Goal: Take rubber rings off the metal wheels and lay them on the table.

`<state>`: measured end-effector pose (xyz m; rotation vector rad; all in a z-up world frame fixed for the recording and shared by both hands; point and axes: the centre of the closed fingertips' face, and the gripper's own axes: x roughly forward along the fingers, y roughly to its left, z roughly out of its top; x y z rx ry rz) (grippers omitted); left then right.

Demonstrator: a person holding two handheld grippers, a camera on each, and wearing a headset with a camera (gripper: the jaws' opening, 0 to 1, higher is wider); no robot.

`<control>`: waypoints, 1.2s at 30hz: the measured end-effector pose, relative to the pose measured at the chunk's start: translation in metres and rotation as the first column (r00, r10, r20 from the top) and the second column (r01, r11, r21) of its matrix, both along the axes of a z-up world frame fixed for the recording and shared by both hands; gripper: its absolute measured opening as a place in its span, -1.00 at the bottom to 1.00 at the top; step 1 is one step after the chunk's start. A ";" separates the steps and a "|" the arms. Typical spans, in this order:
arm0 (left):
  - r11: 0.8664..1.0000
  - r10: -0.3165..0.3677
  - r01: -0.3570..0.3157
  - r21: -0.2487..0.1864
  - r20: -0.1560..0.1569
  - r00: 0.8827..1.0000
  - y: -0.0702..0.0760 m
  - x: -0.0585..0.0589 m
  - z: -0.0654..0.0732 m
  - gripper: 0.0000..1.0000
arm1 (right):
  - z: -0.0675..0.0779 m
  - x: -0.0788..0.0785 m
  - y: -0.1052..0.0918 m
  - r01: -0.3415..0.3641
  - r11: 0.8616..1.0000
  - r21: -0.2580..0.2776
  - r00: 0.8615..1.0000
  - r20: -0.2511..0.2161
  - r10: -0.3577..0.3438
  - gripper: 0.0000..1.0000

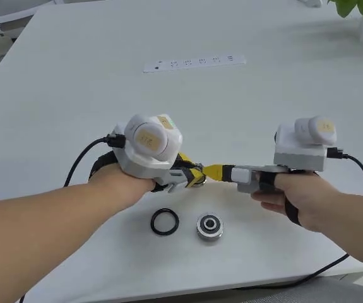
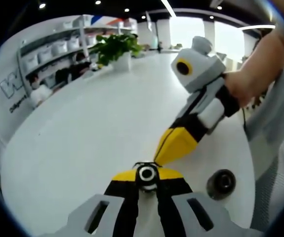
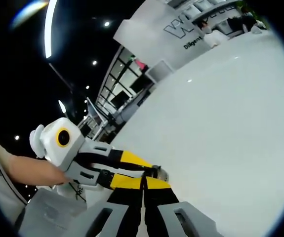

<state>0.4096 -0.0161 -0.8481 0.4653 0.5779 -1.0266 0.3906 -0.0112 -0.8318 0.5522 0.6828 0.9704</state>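
Left gripper [image 2: 147, 178]: its two jaws are shut tight on a little wheel [image 2: 146, 173]. The wheel is up in the air, over the table [image 1: 105, 95].
Held wheel: it is round, with a dark outside and a pale middle. In the head view the jaws hide most of it.
Right gripper [image 3: 142, 184]: its jaws are pressed close together. The yellow tips touch the top edge of the held wheel. I cannot tell if they pinch any rubber.
Black ring [image 1: 165, 221]: it lies flat on the table near the front edge, below the left gripper.
Second wheel [image 1: 209, 226]: it sits just beside the black ring, not touching it. It is too small to tell if it has rubber on it.
Power strip [image 1: 194, 62]: it lies far back on the table.
Plant [image 1: 358, 6]: it is in the far corner, cut off by the edge of the picture.
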 end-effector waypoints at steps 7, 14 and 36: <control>1.000 0.000 0.000 -0.005 0.002 1.000 0.000 -0.001 0.000 -0.74 | 0.006 -0.005 0.003 -0.031 0.998 0.049 0.999 -0.013 0.032 -1.00; 1.000 0.002 -0.002 -0.008 -0.007 1.000 0.000 -0.001 0.000 -0.74 | 0.005 0.000 0.001 -0.027 1.000 -0.013 0.999 0.045 0.027 -1.00; 1.000 0.001 0.000 0.010 -0.048 0.999 0.002 -0.007 0.001 -0.70 | -0.001 -0.002 0.003 -0.087 0.982 -0.166 0.982 0.153 0.112 -1.00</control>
